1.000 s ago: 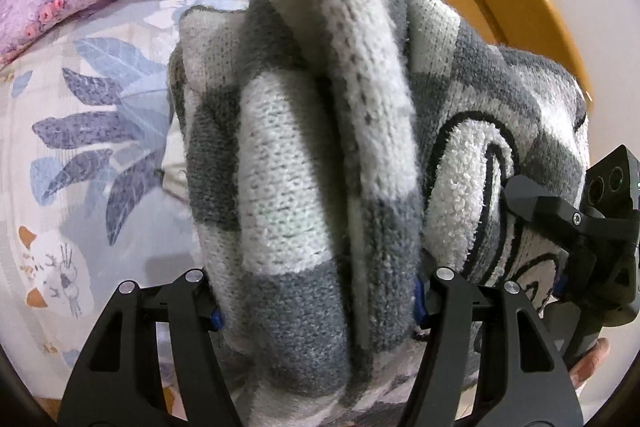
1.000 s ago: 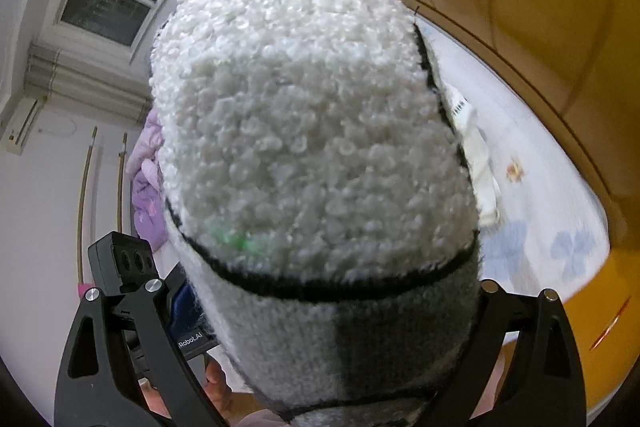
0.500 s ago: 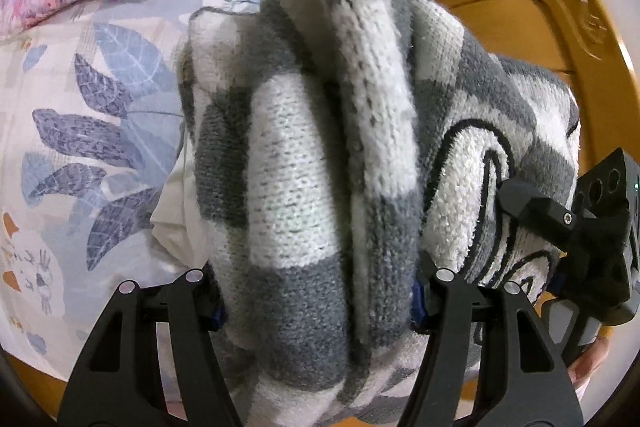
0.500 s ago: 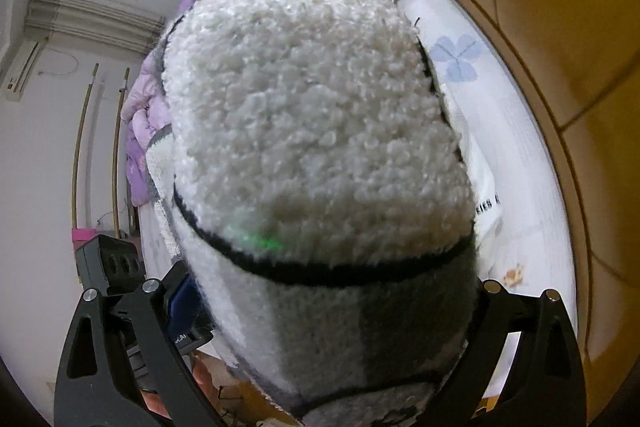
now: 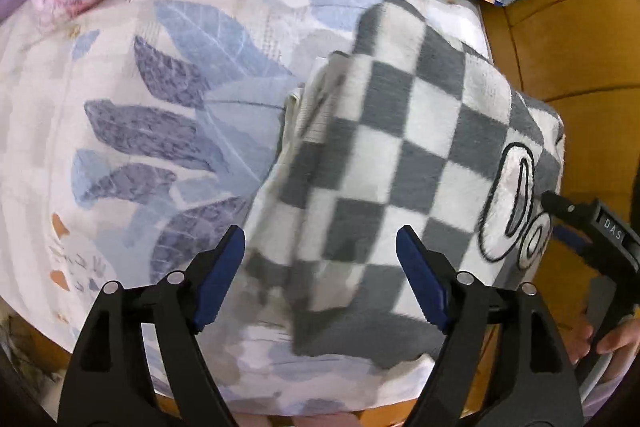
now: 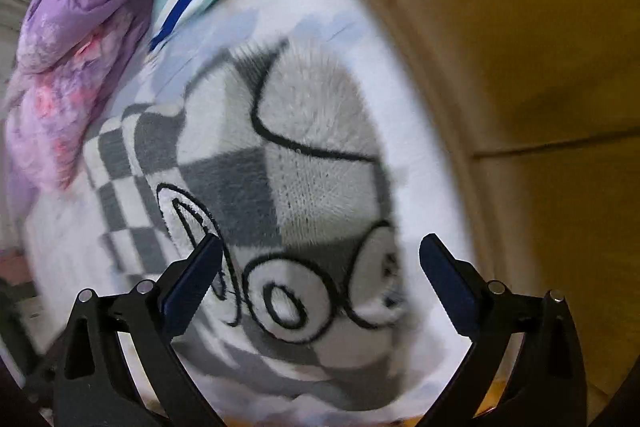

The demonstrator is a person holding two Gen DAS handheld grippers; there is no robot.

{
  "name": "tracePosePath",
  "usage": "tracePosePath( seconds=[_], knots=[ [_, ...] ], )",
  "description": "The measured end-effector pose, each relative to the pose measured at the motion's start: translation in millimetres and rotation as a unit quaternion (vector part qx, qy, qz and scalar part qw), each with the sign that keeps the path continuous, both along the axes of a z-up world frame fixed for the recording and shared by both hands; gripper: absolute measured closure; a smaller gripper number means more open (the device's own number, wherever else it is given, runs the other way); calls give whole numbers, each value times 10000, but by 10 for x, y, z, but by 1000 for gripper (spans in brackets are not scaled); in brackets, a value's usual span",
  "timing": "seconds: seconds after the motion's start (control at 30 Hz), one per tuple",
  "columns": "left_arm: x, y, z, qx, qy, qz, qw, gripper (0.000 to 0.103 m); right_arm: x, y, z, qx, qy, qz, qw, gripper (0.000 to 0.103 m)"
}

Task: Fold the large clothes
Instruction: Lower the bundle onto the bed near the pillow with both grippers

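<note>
You are setting the folded sweater (image 5: 404, 163) down on the bed (image 5: 160, 99), at its 3 o'clock edge, so with the left tool (image 5: 320, 279) just opened and the right tool (image 6: 320, 279) gaping empty, be lifting both straight up without snagging the knit.
</note>
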State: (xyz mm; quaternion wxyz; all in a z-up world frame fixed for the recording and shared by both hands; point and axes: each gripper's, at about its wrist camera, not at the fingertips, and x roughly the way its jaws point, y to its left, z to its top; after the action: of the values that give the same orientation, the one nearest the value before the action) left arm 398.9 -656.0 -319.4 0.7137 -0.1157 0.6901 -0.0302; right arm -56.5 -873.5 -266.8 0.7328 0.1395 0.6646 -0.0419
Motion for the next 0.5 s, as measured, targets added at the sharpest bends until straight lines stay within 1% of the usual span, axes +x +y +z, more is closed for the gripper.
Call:
tracePosePath(
  seconds=[0.03, 0.07, 0.1, 0.13, 0.17, 0.2, 0.23, 0.27, 0.3, 0.33, 0.37, 0.4, 0.43, 0.47, 0.5],
  knots=[
    [-6, -14, 40, -31, -71, -70, 9999, 24, -56, 27, 132, -134, -196, 110, 9997, 9],
    [4, -25, 59, -71, -145, -115, 9998, 24, -196, 109, 296, -164, -532, 384, 9977, 25],
    [12, -61, 87, -146, -262, -195, 9994, 25, -290, 184, 382, -81, -721, 653, 9952, 51],
    [19, -100, 91, -185, -334, -268, 9989, 26, -404, 304, 444, -107, -819, 1004, 9915, 59],
    [49, -163, 67, -206, -397, -383, 9983, 32, -513, 407, 473, -248, -824, 1211, 9889, 63],
    [83, -246, -6, -208, -364, -540, 9977, 34, -580, 474, 485, -314, -756, 1352, 9874, 64],
    [113, -339, -132, -179, -245, -710, 9970, 41, -619, 505, 445, -279, -609, 1438, 9873, 66],
    [132, -397, -249, -129, -143, -800, 9966, 48, -654, 560, 168, -168, -210, 1481, 9886, 66],
    [158, -458, -448, 75, -8, -875, 9961, 48, -686, 581, -12, -236, -224, 1441, 9890, 64],
    [179, -484, -642, 177, 22, -910, 9957, 51, -667, 563, -131, -360, -304, 1362, 9896, 64],
    [199, -490, -721, 78, -52, -905, 9959, 51, -646, 544, -278, -474, -500, 1203, 9903, 64],
    [223, -500, -728, 56, -180, -885, 9959, 51, -621, 518, -305, -443, -601, 1084, 9913, 64],
    [271, -523, -675, 143, -220, -879, 9958, 52, -617, 482, -253, -267, -574, 961, 9934, 64],
    [349, -583, -558, 298, -167, -957, 9948, 52, -648, 433, -131, -129, -431, 902, 9949, 64],
    [400, -616, -456, 312, -197, -1042, 9939, 52, -641, 402, -52, 61, -261, 850, 9960, 61]
  ],
)
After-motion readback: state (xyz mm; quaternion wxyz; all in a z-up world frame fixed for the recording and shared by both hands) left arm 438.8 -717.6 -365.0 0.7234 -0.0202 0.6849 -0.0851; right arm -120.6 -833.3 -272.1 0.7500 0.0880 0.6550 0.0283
